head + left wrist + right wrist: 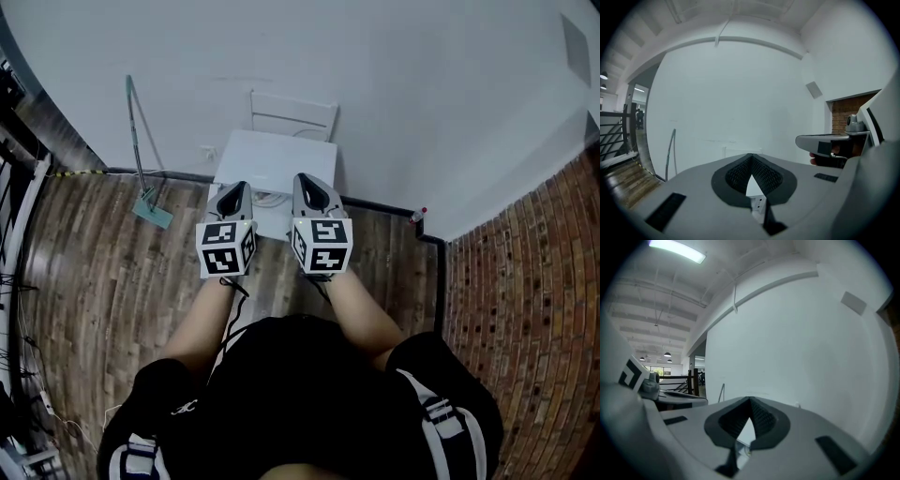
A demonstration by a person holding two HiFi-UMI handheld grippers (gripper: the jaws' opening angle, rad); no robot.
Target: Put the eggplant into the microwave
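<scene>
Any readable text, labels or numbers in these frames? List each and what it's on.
None readable.
Left marker cube, right marker cube: black-and-white square code patterns only, no words.
Small white logo on the person's black shirt: too small to read.

Wht table — red-brick wall, brown plank floor

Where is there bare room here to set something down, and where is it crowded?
The white table looks mostly bare, bordered by the chair at the wall and the left gripper and right gripper over its near edge. Wood floor is free between table and broom. Crowded: the gap between the grippers.
</scene>
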